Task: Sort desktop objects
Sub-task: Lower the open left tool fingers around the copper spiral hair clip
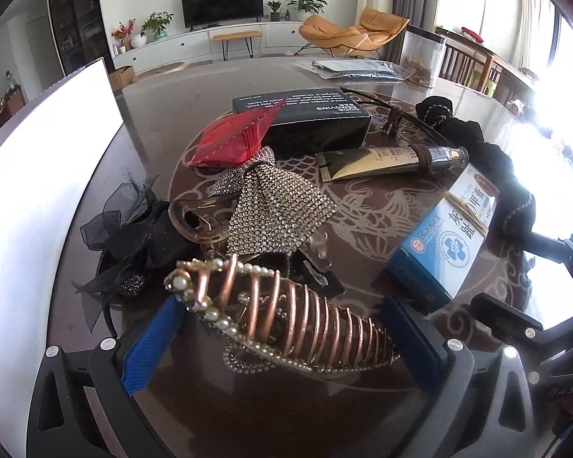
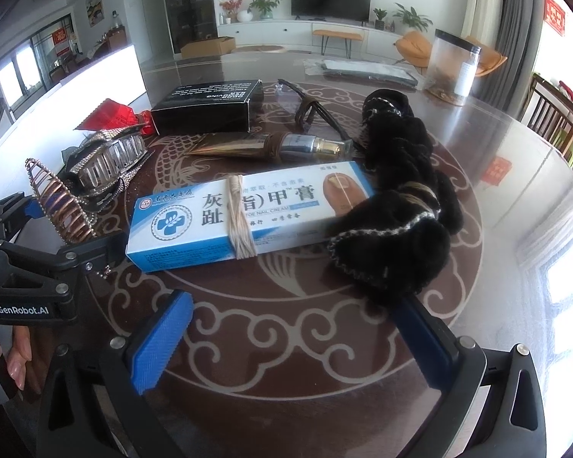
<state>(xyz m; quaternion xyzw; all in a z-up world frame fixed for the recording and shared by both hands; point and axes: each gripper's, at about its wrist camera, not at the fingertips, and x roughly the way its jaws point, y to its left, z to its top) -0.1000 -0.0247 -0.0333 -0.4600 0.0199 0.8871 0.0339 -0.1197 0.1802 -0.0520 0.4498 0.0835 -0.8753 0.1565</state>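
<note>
My left gripper (image 1: 286, 328) has its blue pads on either side of a copper hair claw with a pearl edge (image 1: 286, 320) and holds it just above the table; the claw also shows in the right wrist view (image 2: 63, 210). Beyond it lie a rhinestone bow clip (image 1: 275, 206), a black mesh bow (image 1: 133, 236), a red packet (image 1: 229, 141), a black box (image 1: 309, 118) and a gold tube (image 1: 393, 158). My right gripper (image 2: 290, 328) is open and empty, just in front of a blue-and-white nail cream box (image 2: 248, 213) and beside a black furry scrunchie (image 2: 401, 206).
The round brown table (image 2: 515, 206) has a pale fish pattern. A large white panel (image 1: 38, 175) stands at its left. A clear jar (image 2: 454, 65) and a flat grey packet (image 2: 366, 70) sit at the far side. A brown cord (image 2: 313, 108) lies by the black box.
</note>
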